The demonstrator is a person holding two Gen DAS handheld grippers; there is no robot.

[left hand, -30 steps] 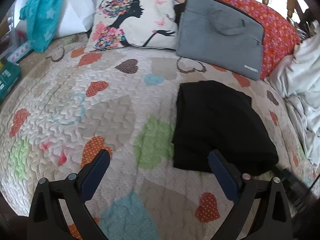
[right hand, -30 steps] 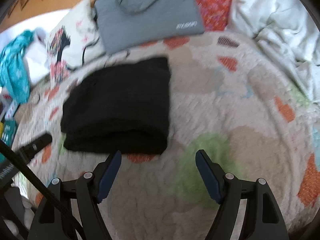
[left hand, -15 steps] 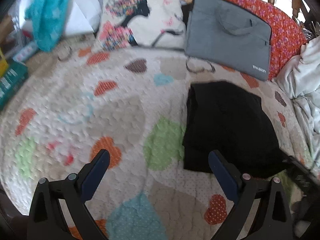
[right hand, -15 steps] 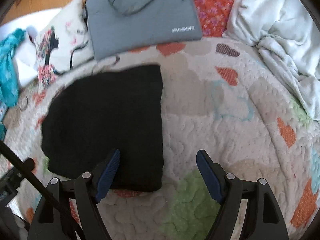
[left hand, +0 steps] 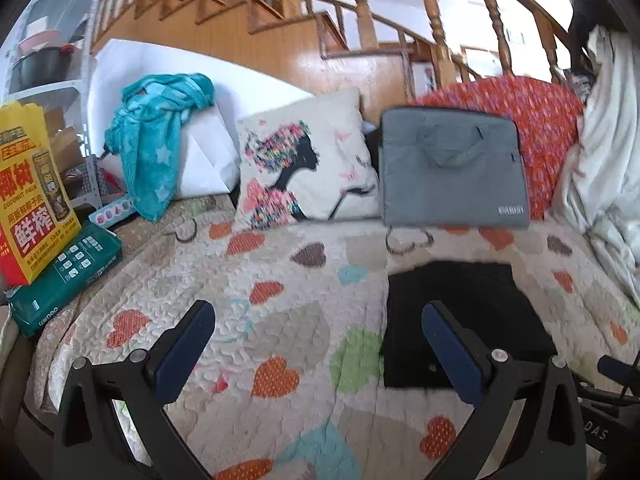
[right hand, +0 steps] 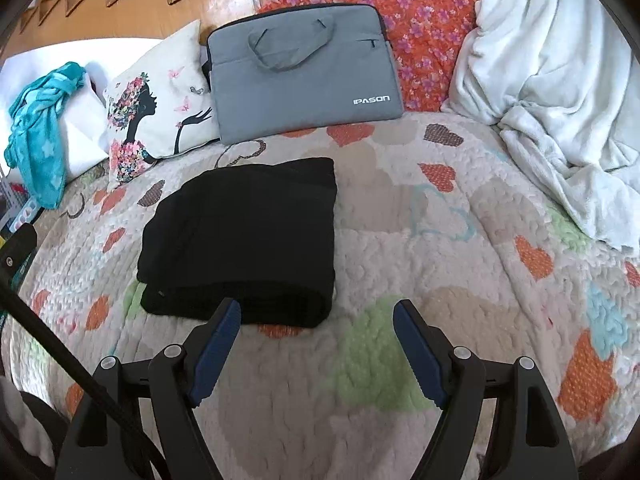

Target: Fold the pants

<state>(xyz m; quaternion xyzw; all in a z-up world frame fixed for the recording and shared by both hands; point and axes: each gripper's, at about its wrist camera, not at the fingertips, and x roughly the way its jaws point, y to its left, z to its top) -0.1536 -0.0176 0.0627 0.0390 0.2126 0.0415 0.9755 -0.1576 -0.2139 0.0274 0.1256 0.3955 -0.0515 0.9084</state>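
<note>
The black pants lie folded into a compact rectangle on the heart-patterned quilt. In the left wrist view they sit to the right, partly behind the right finger. My left gripper is open and empty, held above the quilt to the left of the pants. My right gripper is open and empty, just in front of the pants' near right corner, not touching them.
A grey laptop bag, a printed cushion and an orange floral pillow stand at the back. A white blanket is heaped at the right. A teal cloth, yellow bag and green box sit at the left.
Both grippers have pulled back and tilted up, so the staircase and back wall show in the left view. The pants lie still and stay folded. Both grippers stay open.
</note>
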